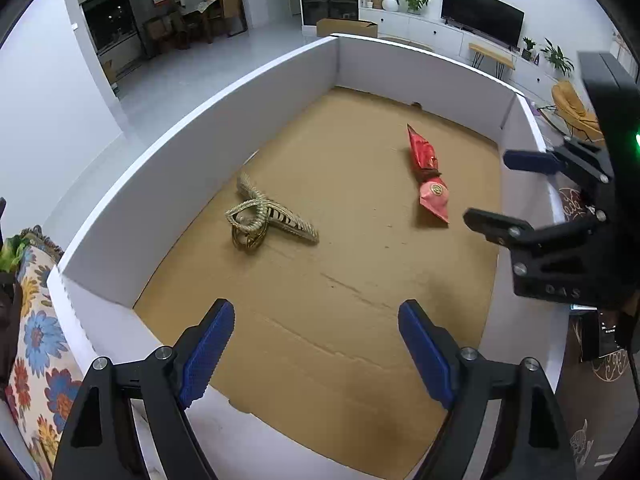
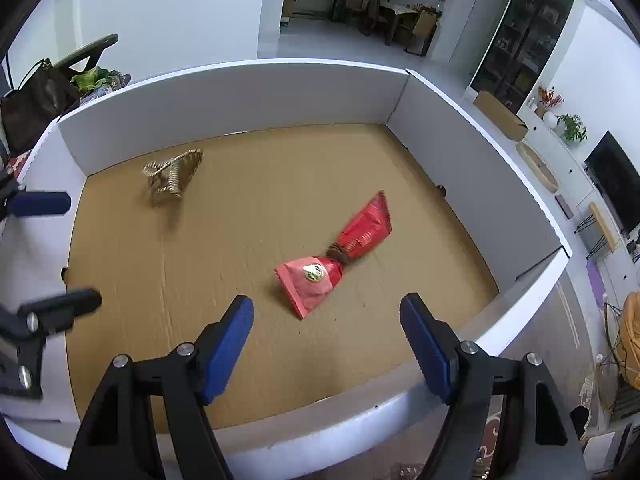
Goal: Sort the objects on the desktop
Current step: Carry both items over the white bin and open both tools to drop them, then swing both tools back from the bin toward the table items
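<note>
Hovered over the near edge of the white-walled pen with its brown cardboard floor [image 1: 360,280]: left black gripper with blue ribbed pads [image 1: 316,344], jaws spread wide, nothing between them. Right black gripper with blue pads [image 2: 326,340], likewise wide apart and empty, above the near wall. Lay flat mid-floor, ahead of the right gripper: red foil snack packet tied at the waist [image 2: 340,256]. Rested well apart from it, nearer the far left wall: small woven straw basket [image 2: 172,178], tipped over.
</note>
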A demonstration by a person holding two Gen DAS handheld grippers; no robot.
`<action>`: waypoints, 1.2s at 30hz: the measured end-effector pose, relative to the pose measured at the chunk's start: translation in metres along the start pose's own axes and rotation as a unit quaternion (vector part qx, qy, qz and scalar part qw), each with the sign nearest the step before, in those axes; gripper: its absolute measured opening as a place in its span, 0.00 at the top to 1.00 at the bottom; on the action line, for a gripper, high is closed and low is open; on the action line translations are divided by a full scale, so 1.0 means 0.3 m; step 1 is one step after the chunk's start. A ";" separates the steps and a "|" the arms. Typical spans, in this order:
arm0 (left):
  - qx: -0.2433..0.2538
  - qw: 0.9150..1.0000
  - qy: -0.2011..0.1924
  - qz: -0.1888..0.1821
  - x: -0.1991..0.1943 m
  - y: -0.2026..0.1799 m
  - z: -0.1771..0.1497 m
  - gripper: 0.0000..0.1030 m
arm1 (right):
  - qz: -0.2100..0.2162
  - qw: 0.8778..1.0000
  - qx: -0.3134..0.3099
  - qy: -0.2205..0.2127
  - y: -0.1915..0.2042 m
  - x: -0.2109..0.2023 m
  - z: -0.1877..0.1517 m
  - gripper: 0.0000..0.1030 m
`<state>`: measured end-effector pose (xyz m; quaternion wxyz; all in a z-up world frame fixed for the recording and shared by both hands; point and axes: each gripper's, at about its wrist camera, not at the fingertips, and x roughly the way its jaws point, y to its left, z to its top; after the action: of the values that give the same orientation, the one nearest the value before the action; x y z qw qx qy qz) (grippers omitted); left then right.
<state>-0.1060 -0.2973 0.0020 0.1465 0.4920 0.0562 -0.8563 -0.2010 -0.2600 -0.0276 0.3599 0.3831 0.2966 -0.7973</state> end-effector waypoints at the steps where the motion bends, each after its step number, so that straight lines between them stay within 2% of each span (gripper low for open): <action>1: 0.001 1.000 -0.001 -0.001 -0.001 0.000 -0.003 0.19 | -0.002 1.000 -0.002 -0.003 0.007 -0.006 -0.010 0.26; 5: 0.010 1.000 -0.012 -0.002 -0.017 -0.015 -0.016 0.19 | -0.007 1.000 -0.009 -0.004 0.031 -0.052 -0.063 0.26; 9: 0.007 0.998 -0.070 0.004 -0.101 -0.013 -0.036 0.19 | -0.003 1.000 0.018 -0.008 0.015 -0.099 -0.087 0.26; 11: 0.001 0.995 -0.100 -0.007 -0.159 -0.013 -0.033 0.16 | -0.011 0.998 0.046 -0.034 -0.003 -0.170 -0.100 0.17; 12: 0.001 0.994 -0.112 -0.011 -0.189 -0.021 -0.036 0.10 | -0.022 0.997 0.055 -0.047 -0.009 -0.212 -0.111 0.06; 13: 0.003 0.992 -0.123 -0.014 -0.223 -0.027 -0.046 0.05 | -0.032 0.996 0.057 -0.060 -0.009 -0.259 -0.123 0.00; 15: 0.010 0.989 -0.148 -0.019 -0.295 -0.050 -0.057 0.00 | -0.060 0.993 0.063 -0.081 -0.007 -0.345 -0.141 0.00; 17: 0.016 0.987 -0.161 -0.026 -0.347 -0.088 -0.066 0.00 | -0.083 0.989 0.071 -0.095 -0.017 -0.436 -0.161 0.00; 28: 0.053 0.981 -0.177 -0.066 -0.507 -0.308 -0.136 0.00 | -0.174 0.970 0.099 -0.141 -0.027 -0.810 -0.360 0.00; 29: 0.062 0.980 -0.177 -0.068 -0.511 -0.339 -0.145 0.00 | -0.178 0.968 0.100 -0.145 -0.073 -0.850 -0.395 0.00; 36: 0.107 0.975 -0.176 -0.083 -0.551 -0.495 -0.204 0.00 | -0.186 0.958 0.144 -0.163 -0.156 -0.991 -0.523 0.00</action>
<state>-0.0227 -0.1092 0.1058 0.0286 0.3401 -0.0217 -0.9397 -0.0433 -0.0131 0.1434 0.1899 0.2337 0.1819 -0.9361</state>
